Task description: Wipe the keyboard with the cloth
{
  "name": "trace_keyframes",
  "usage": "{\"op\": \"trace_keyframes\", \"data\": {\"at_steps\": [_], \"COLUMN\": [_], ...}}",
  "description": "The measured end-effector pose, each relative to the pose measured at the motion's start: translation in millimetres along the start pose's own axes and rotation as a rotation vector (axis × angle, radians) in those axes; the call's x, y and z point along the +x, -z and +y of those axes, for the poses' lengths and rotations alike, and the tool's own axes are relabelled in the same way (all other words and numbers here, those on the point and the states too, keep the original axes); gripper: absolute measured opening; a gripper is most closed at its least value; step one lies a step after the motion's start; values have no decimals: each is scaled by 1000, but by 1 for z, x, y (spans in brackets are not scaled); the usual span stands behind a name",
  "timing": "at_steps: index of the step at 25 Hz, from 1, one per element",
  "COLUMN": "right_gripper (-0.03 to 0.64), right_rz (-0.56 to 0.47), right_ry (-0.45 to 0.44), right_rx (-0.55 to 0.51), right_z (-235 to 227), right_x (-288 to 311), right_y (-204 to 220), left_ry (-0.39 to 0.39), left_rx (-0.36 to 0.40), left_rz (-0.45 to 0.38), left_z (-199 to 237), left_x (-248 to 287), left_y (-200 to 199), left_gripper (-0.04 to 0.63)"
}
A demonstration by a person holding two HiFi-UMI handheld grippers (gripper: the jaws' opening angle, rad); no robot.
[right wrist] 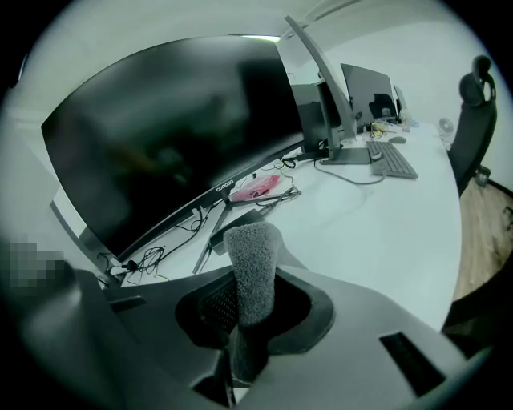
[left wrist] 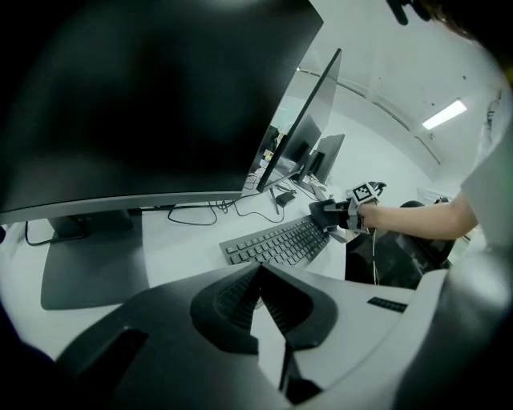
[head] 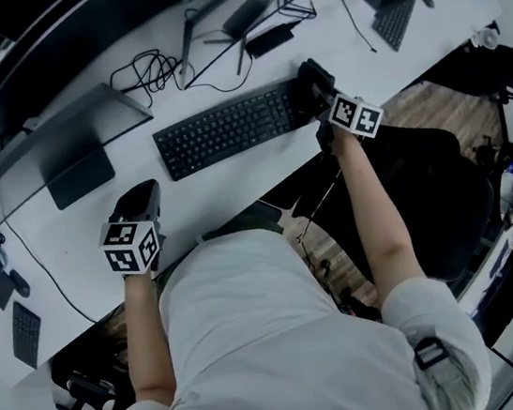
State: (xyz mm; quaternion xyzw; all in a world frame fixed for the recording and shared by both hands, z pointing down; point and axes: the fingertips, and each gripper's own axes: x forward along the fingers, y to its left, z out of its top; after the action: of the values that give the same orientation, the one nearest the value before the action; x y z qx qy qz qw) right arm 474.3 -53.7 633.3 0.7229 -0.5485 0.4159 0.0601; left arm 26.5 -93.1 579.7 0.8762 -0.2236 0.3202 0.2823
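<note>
Your right gripper (head: pixel 313 82) is clamped on the cloth (right wrist: pixel 253 264) at the keyboard (head: pixel 227 129) right end. The keyboard's long axis runs left from there, so sweep left. Your left gripper (head: pixel 140 199) is closed and empty, nearer you.

A long white tabletop (head: pixel 198 196) runs across the room, passing a black office chair (head: pixel 435 193) that stands on a wood-plank floor (head: pixel 432 108). A wide curved monitor (left wrist: pixel 144 96) on a flat dark foot (left wrist: pixel 92 268) stands at the back of the tabletop, with loose black cables (head: pixel 148 72) behind it. Farther along, more monitors (right wrist: pixel 365 84) line the same surface, and a second black chair (right wrist: pixel 471 120) stands near its far end. The wall (left wrist: pixel 377 152) and ceiling (left wrist: pixel 385 56) are plain white, and a long strip light (left wrist: pixel 443 114) glows overhead.
</note>
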Motion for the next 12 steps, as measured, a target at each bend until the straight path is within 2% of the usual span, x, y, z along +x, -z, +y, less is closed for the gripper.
{"op": "trace_keyframes", "data": {"at_steps": [6,12], "right_gripper": [58,58], "right_rz": [7,16], "right_ry": [-112,-162], "right_rx": [211,277], "right_z": [35,66], "right_x": [18,31], "right_y": [22,38], "left_ry": [-30,-58], "left_rx": [-43,-59], "left_rz": [-15,-24], "left_z": [10,23], "left_x": [-16,-32], "left_y": [7,16], "left_gripper": [2,2]}}
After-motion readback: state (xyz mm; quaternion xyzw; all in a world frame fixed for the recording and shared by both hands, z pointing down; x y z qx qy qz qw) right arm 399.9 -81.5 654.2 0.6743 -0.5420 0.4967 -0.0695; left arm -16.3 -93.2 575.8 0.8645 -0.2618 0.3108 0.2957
